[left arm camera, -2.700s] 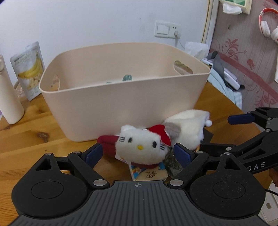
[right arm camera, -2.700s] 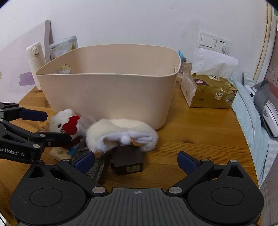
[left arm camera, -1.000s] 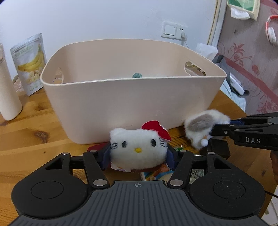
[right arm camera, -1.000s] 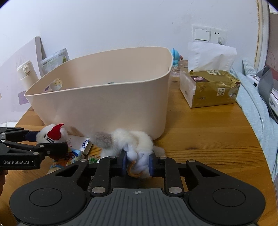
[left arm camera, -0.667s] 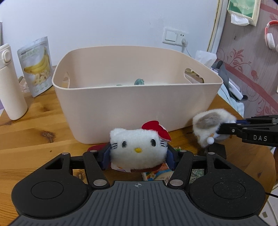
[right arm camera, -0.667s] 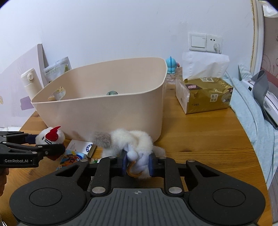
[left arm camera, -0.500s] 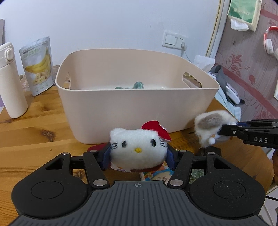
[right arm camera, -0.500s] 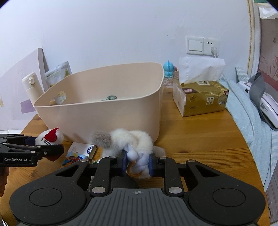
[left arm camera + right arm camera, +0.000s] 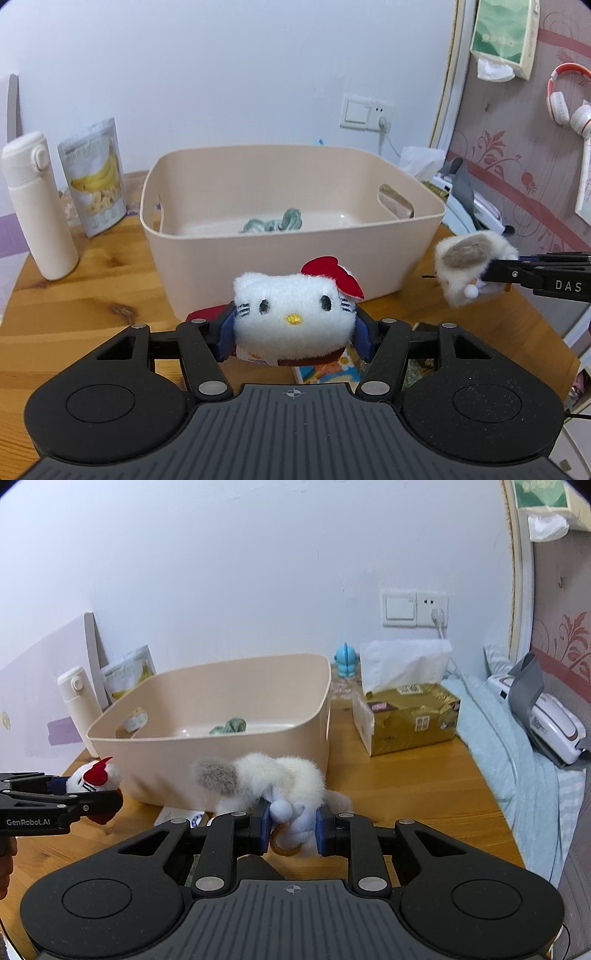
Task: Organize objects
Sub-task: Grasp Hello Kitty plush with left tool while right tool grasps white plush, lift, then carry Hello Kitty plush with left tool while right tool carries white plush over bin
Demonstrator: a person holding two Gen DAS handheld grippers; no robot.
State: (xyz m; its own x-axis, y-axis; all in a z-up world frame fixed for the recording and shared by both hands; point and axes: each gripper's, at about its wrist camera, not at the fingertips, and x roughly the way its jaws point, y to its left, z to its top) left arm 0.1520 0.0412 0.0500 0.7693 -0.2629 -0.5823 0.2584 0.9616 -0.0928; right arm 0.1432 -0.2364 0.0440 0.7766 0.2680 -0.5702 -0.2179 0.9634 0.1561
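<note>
While a green item is lying in the bin at frame centre, the left gripper is clamping a cat plush and the right gripper a white plush, both awaiting binning.

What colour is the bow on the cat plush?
Red bow on the white cat plush; clearest in the left wrist view.

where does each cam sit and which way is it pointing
Left wrist: sits on the left gripper, looking forward along its fingers over the cat plush it clamps, toward the bin and wall; the right gripper shows at the right edge.
Right wrist: sits on the right gripper, looking over the white plush it clamps, toward the bin and tissue box; the left gripper and a bit of a hand show at the left edge.
Shared: both plushes, bin, bottle, snack bag.
</note>
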